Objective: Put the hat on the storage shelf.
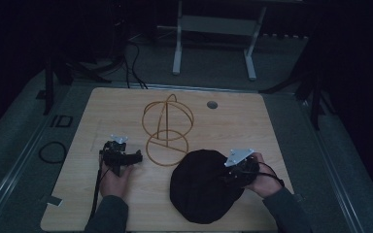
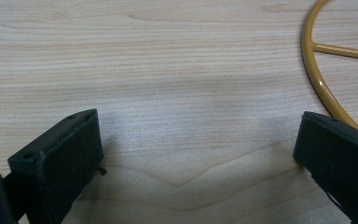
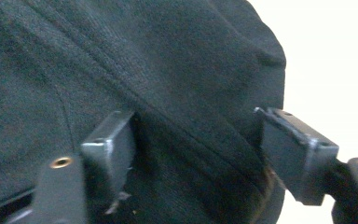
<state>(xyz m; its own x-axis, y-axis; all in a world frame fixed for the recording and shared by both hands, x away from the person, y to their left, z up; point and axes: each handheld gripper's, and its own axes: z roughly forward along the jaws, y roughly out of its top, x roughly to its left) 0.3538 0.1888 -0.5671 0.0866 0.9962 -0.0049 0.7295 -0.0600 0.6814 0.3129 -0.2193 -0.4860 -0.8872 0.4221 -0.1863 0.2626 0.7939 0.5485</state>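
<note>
While lying flat on the near right part of the tabletop, well to the right of the left hand, looks soft and light: black hat, a limp cloth dome, floppy rather than stiff. Likely to sag and fold when lifted by one edge, not to break; little risk of slipping, given the coarse weave seen close in the right gripper view.

Just beyond, at the middle of the tabletop, stands upright a thin golden wire stand, light and easy to tip, its flat ring base just beside the hat's far edge. Best steadied at that ring if the hat goes over the hoops.

At the hat's right edge sits the right gripper, jaws part-way apart and straddling a raised fold of cloth; cannot tell whether the pads already pinch it. Good place for a hold: the stitched rim there, thicker and firmer than the crown.

Resting on bare wood to the left, the left gripper, jaws wide apart with nothing between them, one jaw close to the ring.
</note>
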